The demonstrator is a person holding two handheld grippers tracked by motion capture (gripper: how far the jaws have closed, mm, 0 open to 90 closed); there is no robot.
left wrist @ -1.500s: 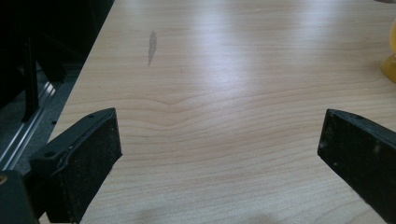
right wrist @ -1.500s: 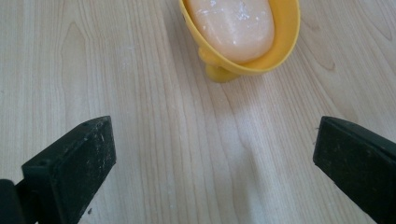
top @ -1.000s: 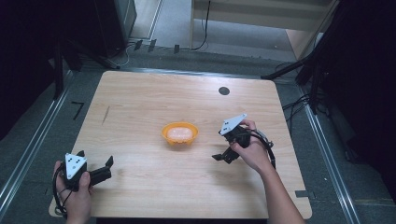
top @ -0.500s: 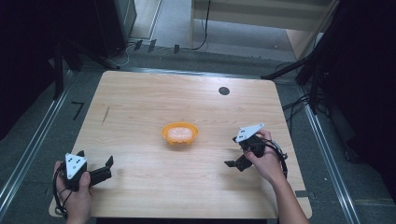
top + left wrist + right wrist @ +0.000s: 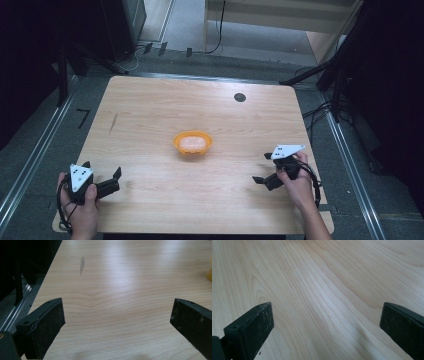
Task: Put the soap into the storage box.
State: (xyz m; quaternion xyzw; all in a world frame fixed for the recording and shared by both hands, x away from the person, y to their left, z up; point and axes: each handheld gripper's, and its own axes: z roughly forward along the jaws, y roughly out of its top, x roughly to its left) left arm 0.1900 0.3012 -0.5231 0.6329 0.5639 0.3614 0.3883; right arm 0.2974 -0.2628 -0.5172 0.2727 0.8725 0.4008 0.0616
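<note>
I find both jaws spread wide and empty: left hand-held gripper (image 5: pixel 102 180) and right hand-held gripper (image 5: pixel 264 169) low at the near corners of the pale wooden desk (image 5: pixel 150 110). The shallow orange bowl (image 5: pixel 192 142) sits mid-desk, well apart. Risk, I judge: a low sideways approach could shove it.

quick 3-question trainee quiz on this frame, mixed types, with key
1. True or false: the left gripper holds the orange bowl.
2. Which is nearer the bowl: A) the black dot on the table, B) the right gripper, C) the left gripper?
3. Fill in: both grippers' jaws stand ___.

Key: 1 false, it is empty and apart from the bowl. 2 A. 3 open.
</note>
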